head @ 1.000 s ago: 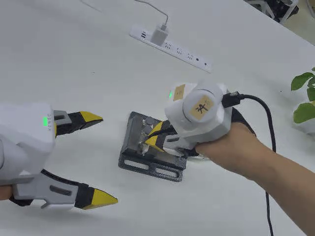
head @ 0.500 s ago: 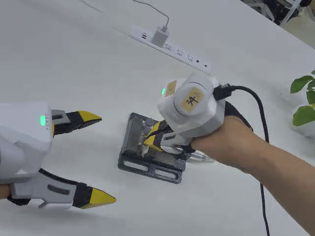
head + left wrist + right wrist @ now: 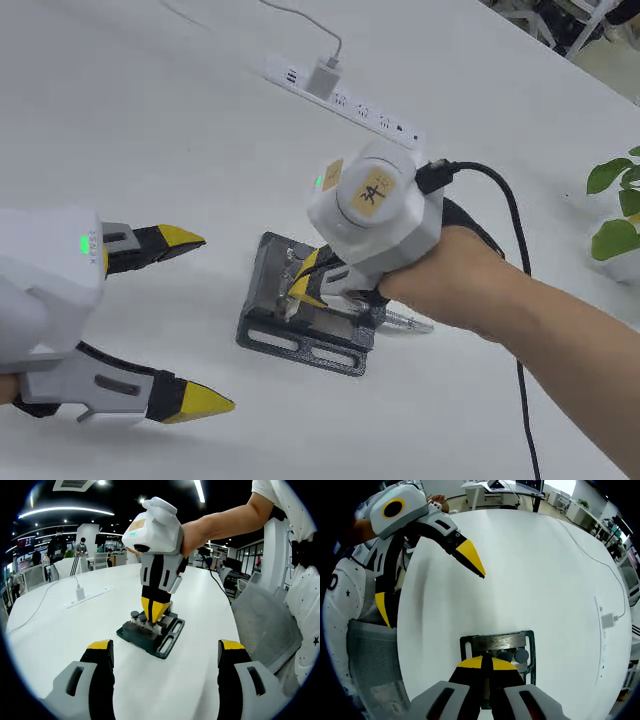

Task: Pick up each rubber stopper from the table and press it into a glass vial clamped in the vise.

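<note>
The white table (image 3: pixel 130 130) carries everything, and a power strip (image 3: pixel 345 97) lies at its far side. My left gripper (image 3: pixel 214 322) hovers over the table to the left of the vise, apart from it, with its jaws spread wide. My right gripper (image 3: pixel 298 288) points straight down onto the dark vise (image 3: pixel 300 345), with its yellow jaws pressed together at the tips. These tips are at the row of glass vials (image 3: pixel 134 619) clamped there. Grey rubber stoppers (image 3: pixel 521 655) sit on the vials just beside my tips. What lies directly under the tips is hidden.
</note>
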